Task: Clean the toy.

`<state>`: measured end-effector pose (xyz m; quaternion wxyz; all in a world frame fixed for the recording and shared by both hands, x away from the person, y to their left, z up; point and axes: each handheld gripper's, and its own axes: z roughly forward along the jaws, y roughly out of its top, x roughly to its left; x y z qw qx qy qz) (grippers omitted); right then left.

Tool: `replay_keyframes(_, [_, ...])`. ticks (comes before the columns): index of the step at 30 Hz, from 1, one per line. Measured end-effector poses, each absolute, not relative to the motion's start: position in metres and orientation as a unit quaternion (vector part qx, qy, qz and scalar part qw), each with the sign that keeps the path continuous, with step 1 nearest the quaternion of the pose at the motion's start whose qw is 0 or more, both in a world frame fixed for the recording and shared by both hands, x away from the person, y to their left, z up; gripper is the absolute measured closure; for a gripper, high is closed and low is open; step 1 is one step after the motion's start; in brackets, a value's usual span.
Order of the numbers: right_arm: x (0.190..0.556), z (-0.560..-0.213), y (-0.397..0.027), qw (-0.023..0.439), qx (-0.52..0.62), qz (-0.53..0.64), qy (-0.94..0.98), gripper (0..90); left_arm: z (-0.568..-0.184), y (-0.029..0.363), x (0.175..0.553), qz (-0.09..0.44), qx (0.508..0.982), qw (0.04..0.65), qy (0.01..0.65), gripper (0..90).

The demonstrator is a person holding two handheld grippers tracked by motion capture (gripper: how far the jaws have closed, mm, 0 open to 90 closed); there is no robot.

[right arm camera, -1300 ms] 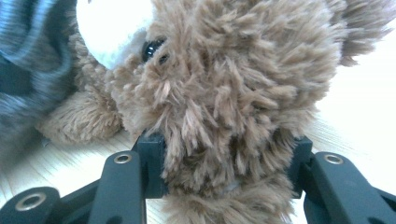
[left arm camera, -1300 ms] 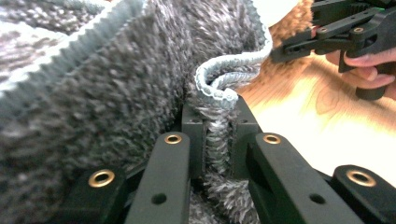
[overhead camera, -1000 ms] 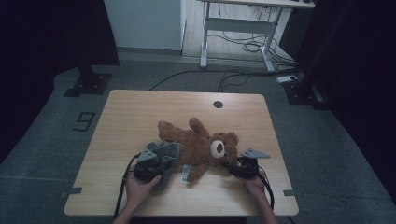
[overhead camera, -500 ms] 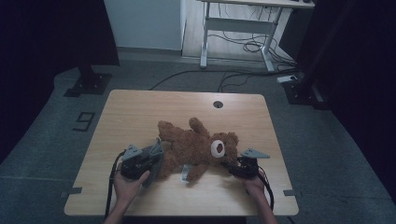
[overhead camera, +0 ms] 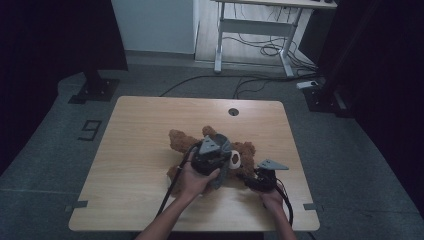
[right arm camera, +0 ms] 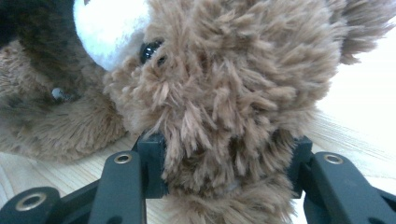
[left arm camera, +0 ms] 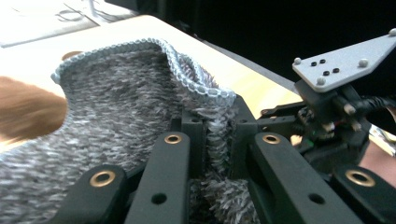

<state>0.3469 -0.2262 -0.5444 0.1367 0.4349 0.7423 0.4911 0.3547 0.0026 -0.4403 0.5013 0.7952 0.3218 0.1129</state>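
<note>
Teddy bear lies mid-table, soft and light, sure to flop and squash under any grip. Right gripper is clenched on the plush head, a good firm bulk. Left gripper pinches the grey knit garment at its stretchy hem, above the bear's body; hold near the edging.

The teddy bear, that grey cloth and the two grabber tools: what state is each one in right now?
Teddy bear: lying on the table, head pinched by the right gripper.
Grey knitted cloth: edge clamped in the left gripper, lifted above the bear.
Left gripper: shut on the cloth.
Right gripper: shut on the bear's head, low at the table.
</note>
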Motion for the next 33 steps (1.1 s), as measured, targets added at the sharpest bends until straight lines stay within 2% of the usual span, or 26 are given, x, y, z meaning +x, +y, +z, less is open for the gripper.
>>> replay_keyframes(5, [0.347,-0.545,-0.226,0.136,0.435,0.491,0.742,49.5,-0.45,-0.018,0.364,0.099,0.801,0.493,0.324,80.4])
replay_keyframes(11, [0.347,-0.545,-0.226,0.138,0.436,0.489,0.743,49.6,-0.456,-0.005,0.369,0.1,0.797,0.488,0.342,80.4])
replay_keyframes(16, [0.346,-0.546,-0.226,0.139,0.436,0.492,0.741,49.5,-0.464,0.021,0.374,0.126,0.804,0.45,0.368,80.7])
replay_keyframes(18, [0.346,-0.546,-0.226,0.141,0.434,0.493,0.741,49.5,-0.468,0.038,0.374,0.114,0.798,0.458,0.375,80.8])
replay_keyframes(21, [0.346,-0.545,-0.225,0.144,0.432,0.488,0.744,49.5,-0.468,0.055,0.365,0.14,0.8,0.455,0.365,80.9])
replay_keyframes(26, [0.346,-0.545,-0.225,0.144,0.433,0.488,0.744,49.6,-0.467,0.09,0.363,0.137,0.781,0.468,0.391,80.8])
replay_keyframes(33, [0.346,-0.545,-0.225,0.145,0.433,0.489,0.743,49.6,-0.469,0.125,0.362,0.165,0.775,0.446,0.416,80.7])
